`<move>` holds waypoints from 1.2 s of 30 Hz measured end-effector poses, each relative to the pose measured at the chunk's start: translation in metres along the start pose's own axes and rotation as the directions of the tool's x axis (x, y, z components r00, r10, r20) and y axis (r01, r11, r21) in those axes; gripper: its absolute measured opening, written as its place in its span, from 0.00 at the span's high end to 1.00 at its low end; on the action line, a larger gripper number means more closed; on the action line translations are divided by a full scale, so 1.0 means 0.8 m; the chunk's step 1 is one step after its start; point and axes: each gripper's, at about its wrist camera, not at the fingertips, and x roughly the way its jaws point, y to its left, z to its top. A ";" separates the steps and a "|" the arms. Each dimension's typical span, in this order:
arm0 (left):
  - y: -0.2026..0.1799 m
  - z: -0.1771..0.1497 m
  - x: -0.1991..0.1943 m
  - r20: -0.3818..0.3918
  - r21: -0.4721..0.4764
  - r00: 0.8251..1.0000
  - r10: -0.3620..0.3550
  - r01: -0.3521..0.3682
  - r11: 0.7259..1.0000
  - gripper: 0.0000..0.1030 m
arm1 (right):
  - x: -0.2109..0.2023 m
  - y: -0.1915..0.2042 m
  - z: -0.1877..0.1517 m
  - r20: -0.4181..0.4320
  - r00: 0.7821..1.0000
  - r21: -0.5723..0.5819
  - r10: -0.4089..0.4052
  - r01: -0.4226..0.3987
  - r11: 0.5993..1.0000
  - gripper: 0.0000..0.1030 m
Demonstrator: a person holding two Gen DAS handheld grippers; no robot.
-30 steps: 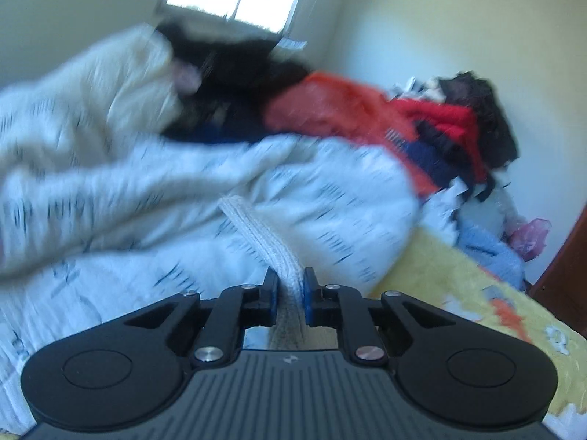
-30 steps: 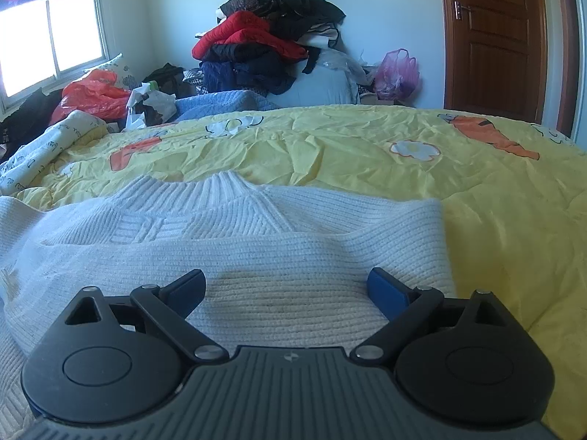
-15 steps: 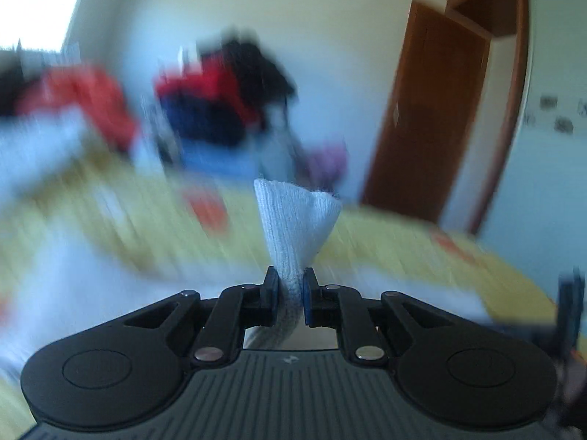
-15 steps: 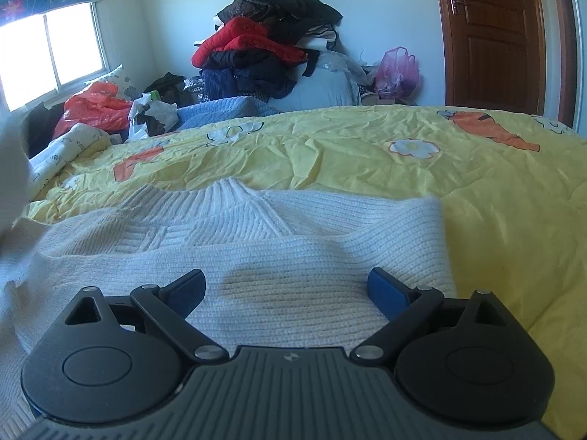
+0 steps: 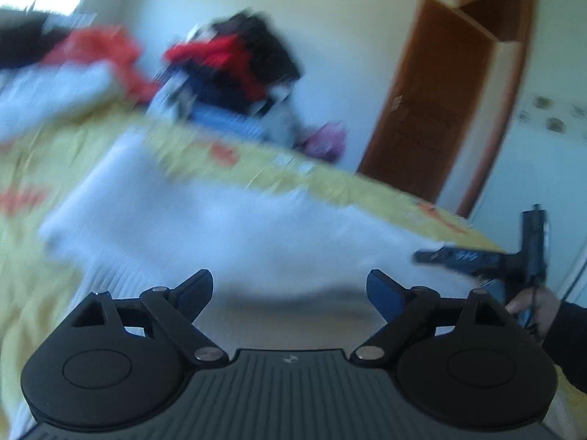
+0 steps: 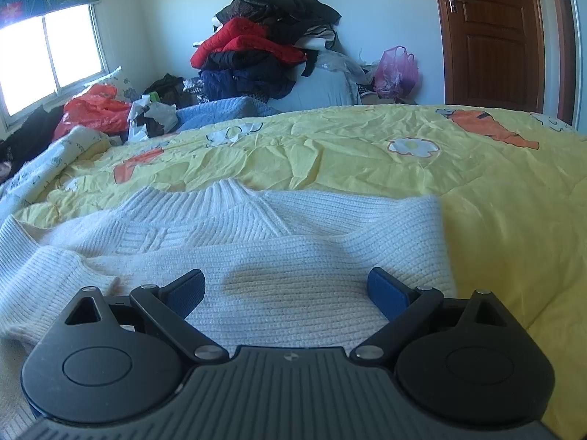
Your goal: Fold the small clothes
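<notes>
White sweater (image 6: 256, 242) flat on bed (image 6: 367, 154), left sleeve folded across. Left tongs (image 5: 290, 289) wide, empty; right tongs (image 6: 288, 288) wide, over near hem. Next: probably grip hem, fold toward far collar.

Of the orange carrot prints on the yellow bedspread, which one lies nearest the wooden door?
The carrot print at the far right of the yellow bedspread, just below the wooden door. The other carrot print lies on the left, toward the window.
</notes>
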 end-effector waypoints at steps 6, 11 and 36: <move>0.046 -0.010 0.009 -0.018 -0.210 0.998 -0.067 0.062 0.976 0.00 | -0.039 0.040 0.032 -0.016 0.983 0.123 0.184 -0.181 0.976 0.16; 0.025 -0.008 0.010 -0.052 -0.112 0.999 -0.013 0.008 0.994 0.00 | 0.009 0.083 0.030 -0.277 0.869 0.332 0.411 -0.315 0.889 0.31; 0.039 -0.015 0.006 -0.021 -0.182 0.998 -0.055 0.050 0.982 0.00 | -0.079 0.014 0.152 -0.062 0.943 0.137 0.327 -0.317 0.939 0.88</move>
